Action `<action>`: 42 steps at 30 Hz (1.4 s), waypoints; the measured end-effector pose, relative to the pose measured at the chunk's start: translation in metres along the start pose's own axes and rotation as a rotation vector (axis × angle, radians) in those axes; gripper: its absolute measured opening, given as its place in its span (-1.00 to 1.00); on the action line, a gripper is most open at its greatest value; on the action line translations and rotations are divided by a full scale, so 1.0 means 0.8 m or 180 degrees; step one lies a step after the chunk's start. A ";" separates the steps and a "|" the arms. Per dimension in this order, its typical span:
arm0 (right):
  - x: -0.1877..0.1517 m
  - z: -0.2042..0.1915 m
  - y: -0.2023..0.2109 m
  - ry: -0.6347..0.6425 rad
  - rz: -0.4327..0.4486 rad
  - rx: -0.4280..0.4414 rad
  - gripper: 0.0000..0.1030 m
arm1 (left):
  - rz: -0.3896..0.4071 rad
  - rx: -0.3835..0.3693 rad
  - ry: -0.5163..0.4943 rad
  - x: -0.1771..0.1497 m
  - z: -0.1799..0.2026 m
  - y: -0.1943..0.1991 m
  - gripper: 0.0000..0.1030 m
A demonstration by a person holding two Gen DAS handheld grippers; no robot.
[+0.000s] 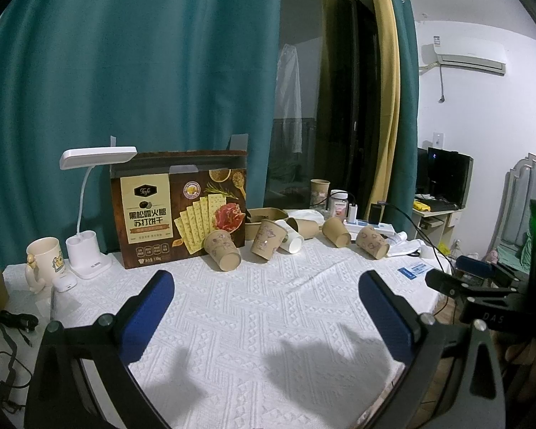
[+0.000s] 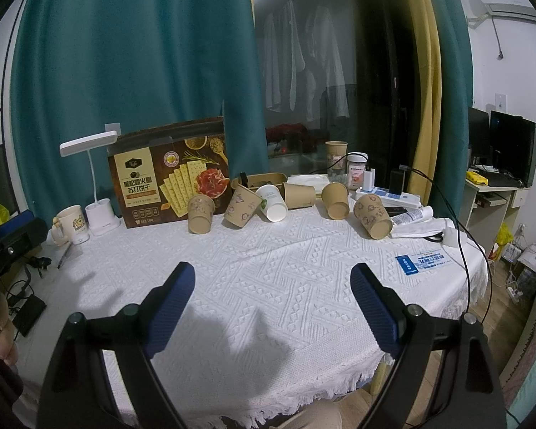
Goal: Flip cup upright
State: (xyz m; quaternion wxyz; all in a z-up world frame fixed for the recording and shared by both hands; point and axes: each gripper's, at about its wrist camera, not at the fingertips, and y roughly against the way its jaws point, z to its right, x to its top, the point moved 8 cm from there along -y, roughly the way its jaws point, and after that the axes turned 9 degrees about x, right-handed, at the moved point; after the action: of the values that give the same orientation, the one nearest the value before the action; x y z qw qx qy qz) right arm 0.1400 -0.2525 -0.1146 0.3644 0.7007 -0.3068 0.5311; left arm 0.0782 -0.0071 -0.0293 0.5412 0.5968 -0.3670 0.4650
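Several brown paper cups lie tipped over in a row at the back of the white tablecloth: one at the left [image 1: 222, 252] [image 2: 199, 213], one leaning [image 1: 266, 238] [image 2: 242, 206], a white one [image 1: 290, 241] [image 2: 273, 203], and more to the right [image 1: 336, 232] [image 2: 372, 216]. One cup [image 2: 336, 155] stands upright behind them. My left gripper [image 1: 266, 282] is open and empty, well short of the cups. My right gripper [image 2: 272, 273] is open and empty too, over the cloth's front half.
A cracker box [image 1: 182, 211] stands at the back left, with a white desk lamp [image 1: 89, 214] and a mug [image 1: 44, 262] beside it. A power strip [image 2: 389, 193], a jar [image 2: 357, 168] and a blue card [image 2: 423, 261] lie at the right. The table edge [image 2: 268, 407] is near.
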 end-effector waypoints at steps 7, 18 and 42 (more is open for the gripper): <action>0.002 0.000 0.001 -0.0001 0.0000 0.0000 0.69 | 0.0009 -0.0010 -0.0002 -0.002 0.004 0.001 1.00; 0.003 -0.002 0.001 0.0000 0.0002 0.0003 0.69 | 0.0008 -0.0008 0.0002 0.000 0.005 0.000 1.00; -0.005 0.034 -0.069 -0.0068 -0.0381 -0.0056 0.69 | -0.0325 -0.0219 -0.0045 -0.005 0.005 -0.062 1.00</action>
State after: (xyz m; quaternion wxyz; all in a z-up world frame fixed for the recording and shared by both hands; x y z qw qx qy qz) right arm 0.1982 -0.2450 -0.1330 0.3984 0.7202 -0.2729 0.4981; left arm 0.1246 -0.0039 -0.0484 0.5818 0.5990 -0.3558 0.4196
